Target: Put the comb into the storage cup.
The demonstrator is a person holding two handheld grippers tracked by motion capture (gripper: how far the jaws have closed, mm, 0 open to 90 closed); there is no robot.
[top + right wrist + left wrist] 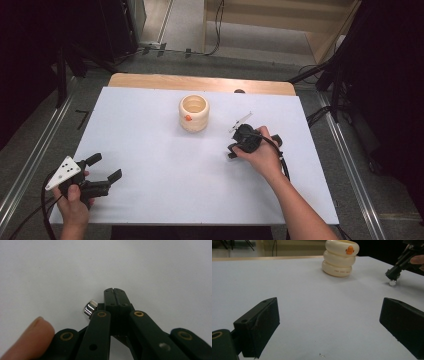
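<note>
The little silver cap (89, 308) sits on the bench (165, 170), just beside the right tongs (115, 291), off to one side of the tips rather than between them. Those tongs are clenched tight on nothing, so the pickup looks not yet done; a grasp and a carry, likely toward the cup (194, 113) ahead, seem left. The cap is small, shiny, ribbed and round, lying loose. Well apart, the left tongs (106, 168) rest released, jaws wide and empty, pointing across the bench toward cup and cap.
</note>
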